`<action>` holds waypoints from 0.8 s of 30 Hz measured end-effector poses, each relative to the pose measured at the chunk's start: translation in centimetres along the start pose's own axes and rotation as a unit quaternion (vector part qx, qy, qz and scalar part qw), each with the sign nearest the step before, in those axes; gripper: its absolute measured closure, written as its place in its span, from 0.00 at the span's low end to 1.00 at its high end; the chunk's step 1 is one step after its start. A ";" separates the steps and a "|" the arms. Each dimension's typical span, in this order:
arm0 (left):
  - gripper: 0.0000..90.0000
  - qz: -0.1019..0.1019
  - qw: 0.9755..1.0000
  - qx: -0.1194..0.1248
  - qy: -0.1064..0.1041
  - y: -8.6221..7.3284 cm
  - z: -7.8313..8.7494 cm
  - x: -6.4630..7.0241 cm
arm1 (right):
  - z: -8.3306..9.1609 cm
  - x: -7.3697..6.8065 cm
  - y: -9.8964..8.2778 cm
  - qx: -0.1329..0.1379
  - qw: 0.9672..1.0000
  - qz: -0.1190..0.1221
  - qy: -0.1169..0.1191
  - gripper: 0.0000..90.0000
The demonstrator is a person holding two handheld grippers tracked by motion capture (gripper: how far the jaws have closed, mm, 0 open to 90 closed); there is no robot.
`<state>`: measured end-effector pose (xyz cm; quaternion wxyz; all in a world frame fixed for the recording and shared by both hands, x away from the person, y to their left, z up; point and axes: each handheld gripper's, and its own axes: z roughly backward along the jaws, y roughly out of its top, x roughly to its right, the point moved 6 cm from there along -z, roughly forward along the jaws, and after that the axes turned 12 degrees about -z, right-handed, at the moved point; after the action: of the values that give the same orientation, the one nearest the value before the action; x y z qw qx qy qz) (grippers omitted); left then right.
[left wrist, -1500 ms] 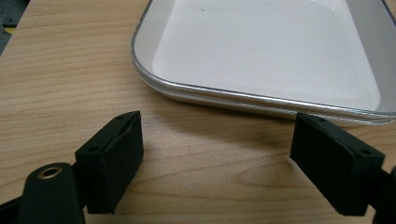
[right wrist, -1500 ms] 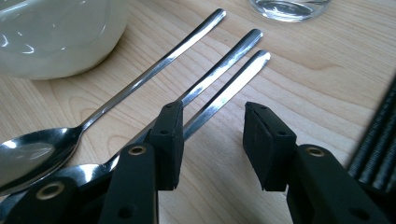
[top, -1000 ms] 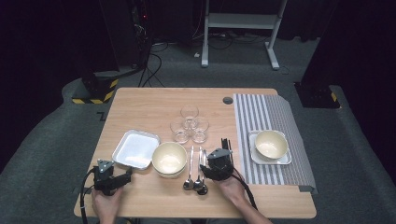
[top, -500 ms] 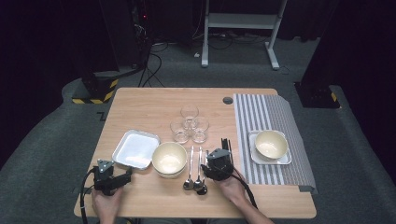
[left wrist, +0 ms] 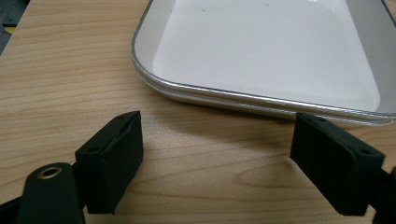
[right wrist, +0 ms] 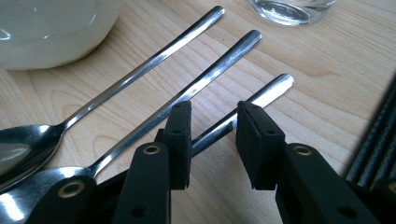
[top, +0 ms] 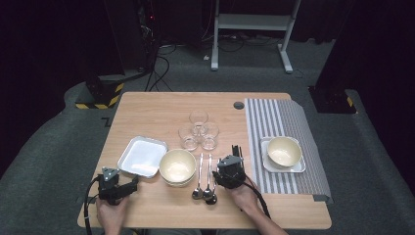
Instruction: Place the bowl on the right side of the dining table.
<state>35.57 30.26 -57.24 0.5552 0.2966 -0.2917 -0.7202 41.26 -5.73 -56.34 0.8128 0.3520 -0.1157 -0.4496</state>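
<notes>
At the near edge of the wooden table (top: 147, 105), the right gripper (right wrist: 212, 126) is straddling the handle of the nearest spoon (right wrist: 268, 93); its jaws have just been closing, pads not yet pressing the steel. Two more spoons (right wrist: 154, 60) are lying just beside it, parallel, with a cream bowl (top: 177, 165) crowding their far side. Three drinking glasses (top: 198, 129) are clustering beyond the handles. A striped mat (top: 288, 142) is carrying a second bowl (top: 284, 150) on a plate. The left gripper (left wrist: 217, 156) is resting spread wide, empty, facing the white tray (left wrist: 266, 51).
</notes>
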 end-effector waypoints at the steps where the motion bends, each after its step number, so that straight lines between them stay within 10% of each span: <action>1: 0.19 0.000 1.000 0.000 0.000 0.0 0.0 0.0 | 0.0 0.0 0.0 0.000 1.000 -0.001 0.000 0.74; 24: 0.19 0.001 1.000 0.000 0.000 0.0 0.0 0.0 | -0.1 0.8 0.4 -0.006 1.000 0.006 -0.005 0.80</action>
<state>35.57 30.27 -57.23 0.5555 0.2964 -0.2922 -0.7199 42.03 -6.24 -56.23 0.8167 0.3446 -0.1189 -0.4473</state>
